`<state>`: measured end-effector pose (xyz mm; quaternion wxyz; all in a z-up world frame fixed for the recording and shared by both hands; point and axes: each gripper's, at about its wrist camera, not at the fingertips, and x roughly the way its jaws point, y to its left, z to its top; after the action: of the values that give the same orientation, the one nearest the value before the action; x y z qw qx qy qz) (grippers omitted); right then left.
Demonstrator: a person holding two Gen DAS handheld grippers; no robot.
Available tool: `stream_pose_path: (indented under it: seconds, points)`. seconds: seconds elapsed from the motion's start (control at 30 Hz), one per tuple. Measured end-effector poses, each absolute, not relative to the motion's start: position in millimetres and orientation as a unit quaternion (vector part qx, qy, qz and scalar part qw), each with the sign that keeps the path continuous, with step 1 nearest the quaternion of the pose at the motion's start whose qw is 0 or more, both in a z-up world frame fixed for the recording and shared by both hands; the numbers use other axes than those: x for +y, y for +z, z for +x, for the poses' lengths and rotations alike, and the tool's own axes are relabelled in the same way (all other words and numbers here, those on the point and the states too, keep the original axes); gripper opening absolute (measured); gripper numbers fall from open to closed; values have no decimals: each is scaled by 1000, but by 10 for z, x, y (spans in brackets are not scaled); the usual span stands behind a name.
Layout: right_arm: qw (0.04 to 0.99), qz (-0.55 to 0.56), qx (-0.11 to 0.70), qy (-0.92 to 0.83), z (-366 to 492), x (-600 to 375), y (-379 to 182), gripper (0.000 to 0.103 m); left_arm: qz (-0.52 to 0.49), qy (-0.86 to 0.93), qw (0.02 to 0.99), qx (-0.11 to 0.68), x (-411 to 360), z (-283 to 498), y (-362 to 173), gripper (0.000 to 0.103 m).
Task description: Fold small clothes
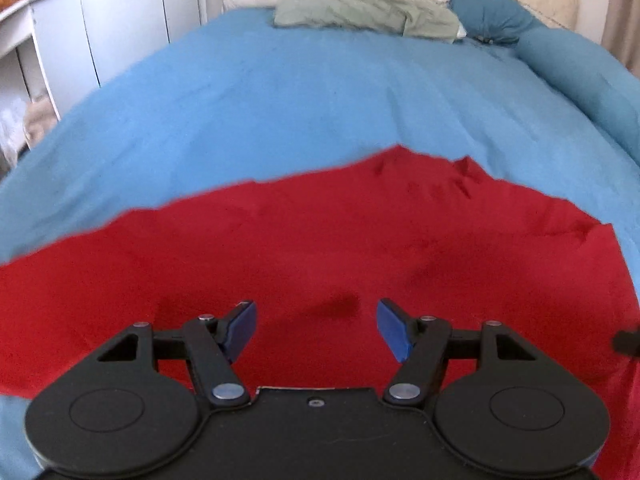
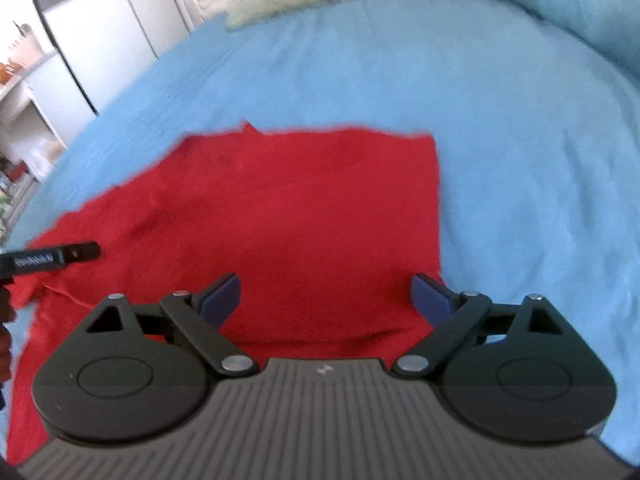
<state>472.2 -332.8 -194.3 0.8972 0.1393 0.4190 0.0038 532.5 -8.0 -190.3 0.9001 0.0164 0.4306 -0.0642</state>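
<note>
A red garment [image 1: 320,248] lies spread flat on a bed covered in a blue sheet [image 1: 280,100], near the edge closest to us. We hold our left tongs [image 1: 316,330] above the cloth with their blue pads [image 1: 394,330] standing wide apart and nothing pinched between them. Our right tongs [image 2: 326,300] hang over the garment's right side, also wide, gripping nothing; the right pad sits just over the cloth's straight edge. At the head of the bed rest a pale green pillow [image 1: 364,14] and a darker teal pillow [image 1: 488,4]
</note>
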Motion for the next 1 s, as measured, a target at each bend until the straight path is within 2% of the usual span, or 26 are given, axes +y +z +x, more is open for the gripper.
stream_pose_path:
  seconds: [0.1, 0.17, 0.3, 0.53, 0.73, 0.83, 1.0]
  points:
    - [898, 157, 411, 15, 4616, -3503, -2100, 103, 6, -55, 894, 444, -90, 5295, -1985, 71]
    - [897, 138, 420, 27, 4654, -3509, -2009, 103, -1, -53, 894, 446, -57, 5261, -1980, 71]
    - [926, 118, 355, 59, 4872, -3486, -1676, 103, -1, -48, 892, 449, -56, 5268, -2010, 72]
    - [913, 86, 399, 3, 5759, -3570, -2111, 103, -9, -46, 894, 445, -26, 5252, -2047, 73]
    - [914, 67, 401, 6, 5810, -3659, -2160, 103, -6, -59, 895, 442, 37, 5211, -2044, 73]
    - [919, 52, 389, 26, 5776, -3560, -1932, 103, -2, -50, 897, 439, 66, 5193, -1900, 73]
    - [936, 61, 339, 68, 5422, -3270, -1279, 103, -19, -45, 919, 391, 248, 4956, -1340, 73]
